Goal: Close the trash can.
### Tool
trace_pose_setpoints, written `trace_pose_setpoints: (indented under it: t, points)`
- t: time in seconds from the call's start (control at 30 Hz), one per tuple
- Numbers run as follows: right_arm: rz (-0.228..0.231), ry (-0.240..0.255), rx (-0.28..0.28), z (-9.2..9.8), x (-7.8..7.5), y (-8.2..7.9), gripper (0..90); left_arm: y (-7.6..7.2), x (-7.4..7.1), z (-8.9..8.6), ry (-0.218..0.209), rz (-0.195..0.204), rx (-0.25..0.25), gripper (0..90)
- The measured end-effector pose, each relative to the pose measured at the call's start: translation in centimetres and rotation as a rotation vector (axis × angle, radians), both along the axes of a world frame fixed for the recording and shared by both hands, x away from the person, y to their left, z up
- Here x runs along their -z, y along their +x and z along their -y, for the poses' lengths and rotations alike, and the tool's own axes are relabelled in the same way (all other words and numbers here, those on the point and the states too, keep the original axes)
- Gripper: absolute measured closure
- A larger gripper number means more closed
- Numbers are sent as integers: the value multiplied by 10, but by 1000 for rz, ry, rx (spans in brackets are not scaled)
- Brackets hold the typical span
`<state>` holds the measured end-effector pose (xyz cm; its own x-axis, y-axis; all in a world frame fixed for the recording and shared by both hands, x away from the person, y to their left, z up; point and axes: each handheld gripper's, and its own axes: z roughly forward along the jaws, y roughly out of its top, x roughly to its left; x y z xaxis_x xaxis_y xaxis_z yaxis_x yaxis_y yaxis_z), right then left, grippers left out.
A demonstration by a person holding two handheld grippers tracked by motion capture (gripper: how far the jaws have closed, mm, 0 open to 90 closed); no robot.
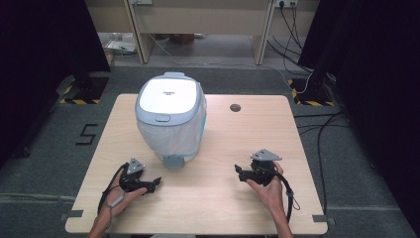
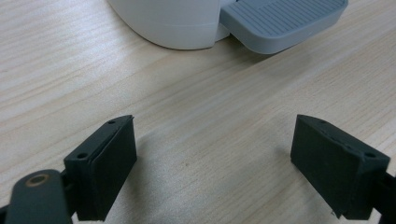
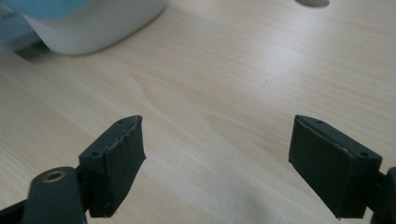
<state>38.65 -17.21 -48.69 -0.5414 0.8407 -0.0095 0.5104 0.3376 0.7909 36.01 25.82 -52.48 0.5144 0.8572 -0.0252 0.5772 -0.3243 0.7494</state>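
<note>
A white and pale blue pedal bin (image 1: 171,111) with a clear liner stands on the wooden table (image 1: 223,198), its lid down. Its grey pedal (image 1: 173,160) faces the front edge. My left gripper (image 1: 157,182) lies low over the table at the front left, pointing right. In the left gripper view its jaws (image 2: 215,163) stand wide open over bare wood, with the pedal (image 2: 280,21) and the bin's base (image 2: 173,23) just beyond. My right gripper (image 1: 238,172) sits at the front right, pointing left. It (image 3: 217,158) is open with nothing between its fingers, and the bin (image 3: 93,23) is farther off at upper left.
A round cable hole (image 1: 235,107) pierces the table at the back right. Black curtains hang on both sides. Cables (image 1: 307,79) run over the grey floor at the right. A pale desk (image 1: 198,20) stands behind the table.
</note>
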Motion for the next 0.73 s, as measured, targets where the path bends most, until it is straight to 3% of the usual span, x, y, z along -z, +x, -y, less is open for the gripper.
trace_pose_setpoints:
  t: [0.07, 0.17, 0.43, 0.73]
  points:
    - [4, -4, 10, -1, 4, -2, 180, 0, 0, 0, 0, 0, 0, 132]
    - [-40, -23, 17, -1, 15, -4, 174, 0, 0, 0, 0, 0, 0, 132]
    - [-96, -60, 37, -2, 29, -7, 158, 0, 0, 0, 1, 0, 1, 132]
    - [-91, -54, 44, -1, 30, -8, 146, 0, 0, 0, 1, 0, 1, 132]
